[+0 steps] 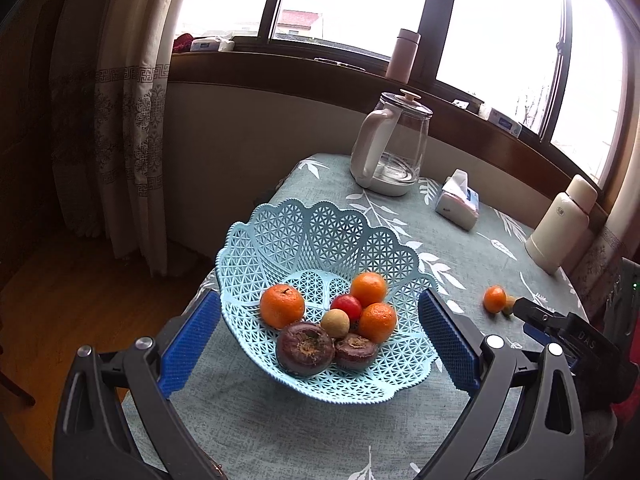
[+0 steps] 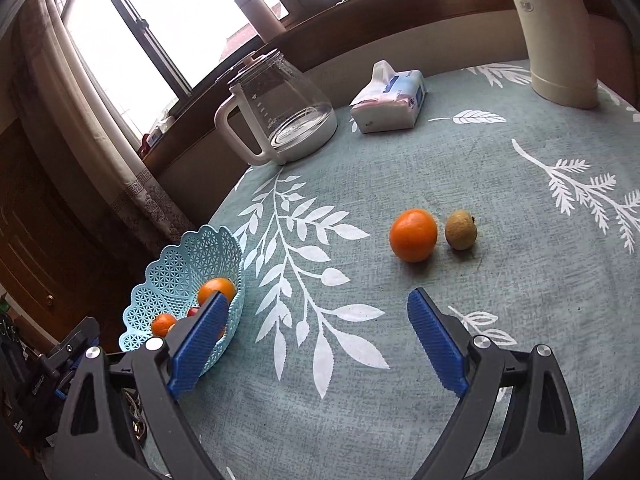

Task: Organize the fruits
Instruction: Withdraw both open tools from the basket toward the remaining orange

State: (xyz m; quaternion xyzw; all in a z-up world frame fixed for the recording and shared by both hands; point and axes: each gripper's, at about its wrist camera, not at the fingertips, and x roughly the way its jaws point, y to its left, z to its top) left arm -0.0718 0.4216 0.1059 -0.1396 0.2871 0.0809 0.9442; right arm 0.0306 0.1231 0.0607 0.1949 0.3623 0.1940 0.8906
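Observation:
A light blue lattice basket (image 1: pixel 288 232) (image 2: pixel 172 276) holds three oranges (image 1: pixel 282 306), a red fruit (image 1: pixel 347 307), a tan longan (image 1: pixel 335 323) and two dark purple fruits (image 1: pixel 305 349). My left gripper (image 1: pixel 320 338) hovers open over the basket's near side, its blue pads either side of it and empty. On the tablecloth lie a loose orange (image 2: pixel 413 234) (image 1: pixel 495 299) and a brownish longan (image 2: pixel 461 229), close together. My right gripper (image 2: pixel 318 340) stands open and empty, short of those two fruits, with the basket at its left.
A glass kettle (image 1: pixel 390 146) (image 2: pixel 280 110), a tissue pack (image 1: pixel 458 200) (image 2: pixel 390 104) and a cream thermos (image 1: pixel 560 226) (image 2: pixel 554 32) stand at the table's far side. The round table (image 2: pixel 360 400) wears a green leaf-print cloth. A windowsill and a curtain lie beyond.

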